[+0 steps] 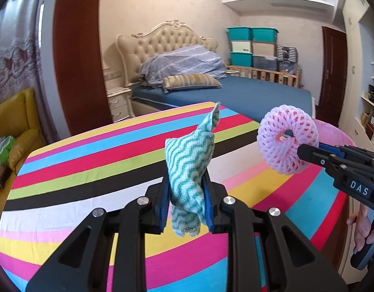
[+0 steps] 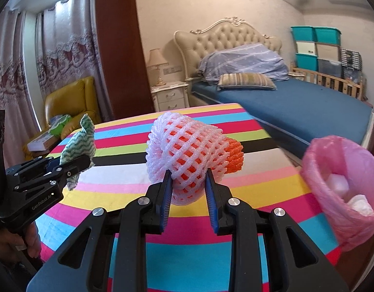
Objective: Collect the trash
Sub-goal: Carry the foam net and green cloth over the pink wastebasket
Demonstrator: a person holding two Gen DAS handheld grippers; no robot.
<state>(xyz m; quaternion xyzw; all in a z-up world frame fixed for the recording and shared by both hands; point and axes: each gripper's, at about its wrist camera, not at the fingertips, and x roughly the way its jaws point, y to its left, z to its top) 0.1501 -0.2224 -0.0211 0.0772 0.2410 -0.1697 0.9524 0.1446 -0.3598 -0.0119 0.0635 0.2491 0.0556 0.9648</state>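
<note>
We see a bed point(image 2: 296, 107) behind the striped bench point(image 2: 128, 150). Only the right wrist view shows the pink-lined bin point(image 2: 338, 221) at the bench's right edge, white crumpled trash point(image 2: 357, 204) inside. Our right tongs point(image 2: 188, 194) clamp a white foam net point(image 2: 184, 153) above the bench; our left tongs point(image 1: 185, 202) pinch a green wavy cloth point(image 1: 189, 160), also lifted clear.
</note>
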